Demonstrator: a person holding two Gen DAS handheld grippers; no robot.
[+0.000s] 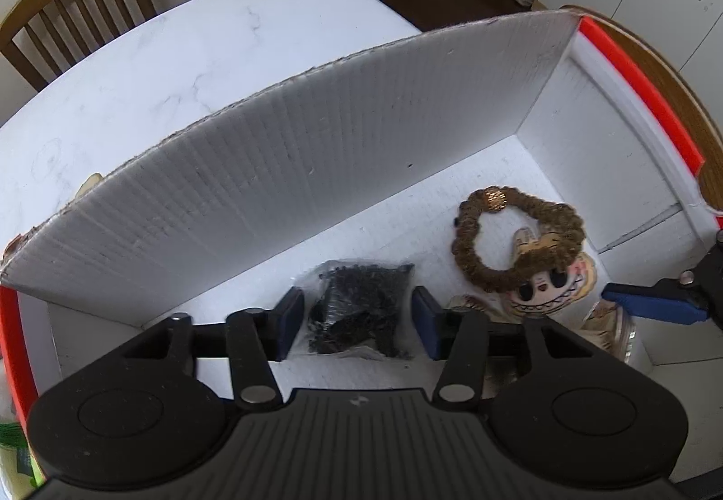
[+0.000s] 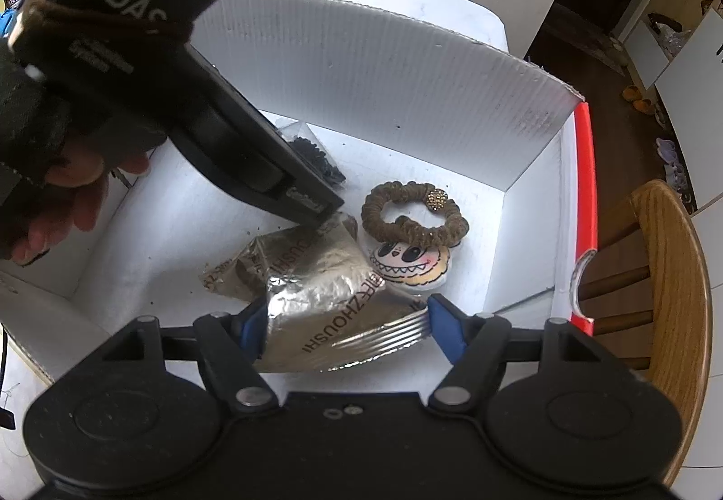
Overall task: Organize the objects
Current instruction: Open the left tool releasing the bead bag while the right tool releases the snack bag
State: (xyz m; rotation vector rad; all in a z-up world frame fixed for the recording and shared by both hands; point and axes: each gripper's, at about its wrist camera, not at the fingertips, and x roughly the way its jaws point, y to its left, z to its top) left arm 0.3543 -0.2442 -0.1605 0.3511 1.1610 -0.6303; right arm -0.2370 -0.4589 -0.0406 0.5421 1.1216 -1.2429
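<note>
- Left tool (image 1: 357,317) stands parted, gripping nothing; the small bag of black beads (image 1: 359,310) lies between its pads on the box (image 1: 280,165) floor.
- Right tool (image 2: 348,330) clamps the foil pouch (image 2: 325,296): light, crinkly, slippery, best held at its crimped edge.

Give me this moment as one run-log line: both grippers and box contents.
left hand-held gripper: open around black bead bag | right hand-held gripper: silver foil packet between jaws, grip unclear | white box: brown scrunchie, cartoon badge
</note>
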